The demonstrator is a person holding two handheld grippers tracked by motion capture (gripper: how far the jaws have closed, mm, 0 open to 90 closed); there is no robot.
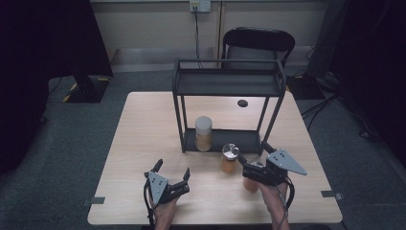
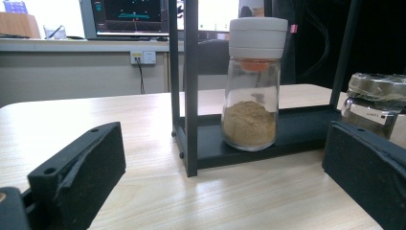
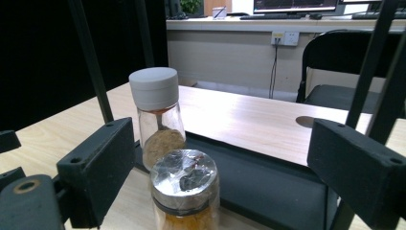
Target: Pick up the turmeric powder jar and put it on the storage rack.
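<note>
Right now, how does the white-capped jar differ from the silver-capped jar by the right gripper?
The white-capped jar stands on the black rack's bottom shelf; the silver-capped jar stands on the table in front of it. The white-capped jar is taller, with tan powder low in it; the silver-capped jar holds orange powder. Both are upright clear jars, and no gripper holds either.

Silver-capped jar (image 3: 185, 191) cut off by the bottom edge at six o'clock in the right gripper view, its label (image 2: 374, 115) too blurred to read, chair (image 1: 257, 44) half hidden behind the rack (image 1: 228, 81) at twelve o'clock.
</note>
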